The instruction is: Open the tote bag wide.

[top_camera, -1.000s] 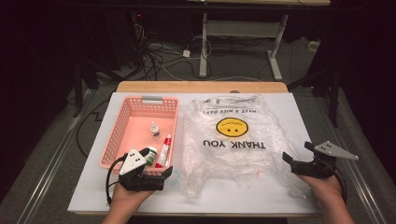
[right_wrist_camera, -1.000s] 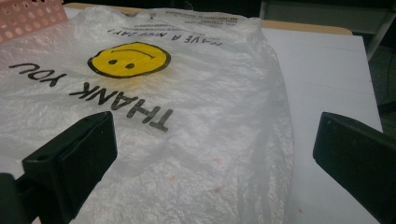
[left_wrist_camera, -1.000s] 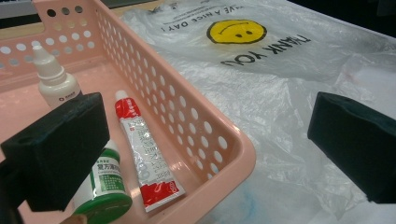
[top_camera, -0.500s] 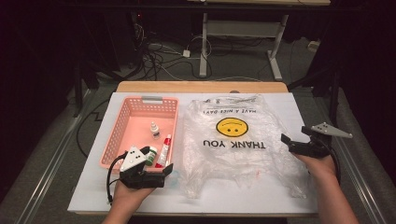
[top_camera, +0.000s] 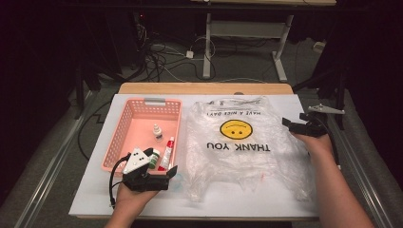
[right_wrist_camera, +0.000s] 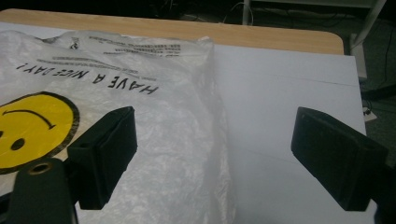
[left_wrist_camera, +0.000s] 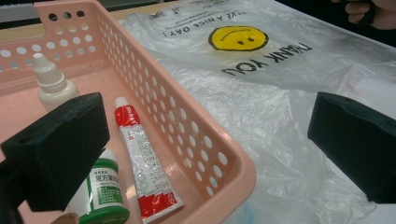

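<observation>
High view: bag (top_camera: 242, 142) flat beside basket (top_camera: 145, 130); right gripper (top_camera: 300, 125) at its right edge, jaws just narrowing, nothing between.
Left gripper view: left gripper (left_wrist_camera: 205, 144) agape over basket corner.
Right gripper view: bag edge between jaws. Next, likely: pinch it.

Counted on the white table top (top_camera: 285, 199): one pink perforated basket (top_camera: 124, 129); one clear plastic bag (top_camera: 247, 161) printed with a yellow smiley face. Inside the basket, three small items: one white dropper bottle (top_camera: 156, 132), one red-and-white tube (top_camera: 167, 153), one green-labelled bottle (top_camera: 154, 159). Hand-held tools: two, namely one left gripper (top_camera: 166, 176) and one right gripper (top_camera: 291, 124), each with two black jaws and one trailing cable. Grey three-cornered plates: two, one per tool.
</observation>
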Motion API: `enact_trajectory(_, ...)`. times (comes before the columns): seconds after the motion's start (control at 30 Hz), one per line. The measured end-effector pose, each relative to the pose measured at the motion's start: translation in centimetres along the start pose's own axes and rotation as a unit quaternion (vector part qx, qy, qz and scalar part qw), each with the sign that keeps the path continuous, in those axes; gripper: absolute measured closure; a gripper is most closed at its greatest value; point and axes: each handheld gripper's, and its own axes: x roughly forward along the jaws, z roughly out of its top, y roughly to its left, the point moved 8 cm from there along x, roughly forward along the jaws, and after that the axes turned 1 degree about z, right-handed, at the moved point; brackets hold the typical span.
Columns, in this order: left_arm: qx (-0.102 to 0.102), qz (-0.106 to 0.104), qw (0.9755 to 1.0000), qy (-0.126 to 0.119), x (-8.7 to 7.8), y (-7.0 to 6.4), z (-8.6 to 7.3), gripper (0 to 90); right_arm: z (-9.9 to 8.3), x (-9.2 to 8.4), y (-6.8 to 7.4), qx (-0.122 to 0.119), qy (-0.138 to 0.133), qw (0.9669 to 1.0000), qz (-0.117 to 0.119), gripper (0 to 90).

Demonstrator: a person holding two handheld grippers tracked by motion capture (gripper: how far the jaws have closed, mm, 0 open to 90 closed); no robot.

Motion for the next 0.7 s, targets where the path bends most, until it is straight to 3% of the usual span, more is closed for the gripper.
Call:
enact_trajectory(0.23,0.003,0.001,1.0000,0.002,0.2,-0.1,0.0,0.0,0.3,2.0,-1.1,0.006,0.024,0.9997,-0.002,20.3)
enact_trajectory(0.3,-0.002,-0.003,1.0000,0.007,0.2,-0.1,0.0,0.0,0.3,2.8,-1.0,0.017,0.035,0.9992,0.013,25.4)
enact_trajectory(0.7,-0.002,0.008,1.0000,0.004,0.1,0.1,0.1,0.0,0.6,4.8,-0.8,0.023,0.064,0.9973,0.028,31.0)
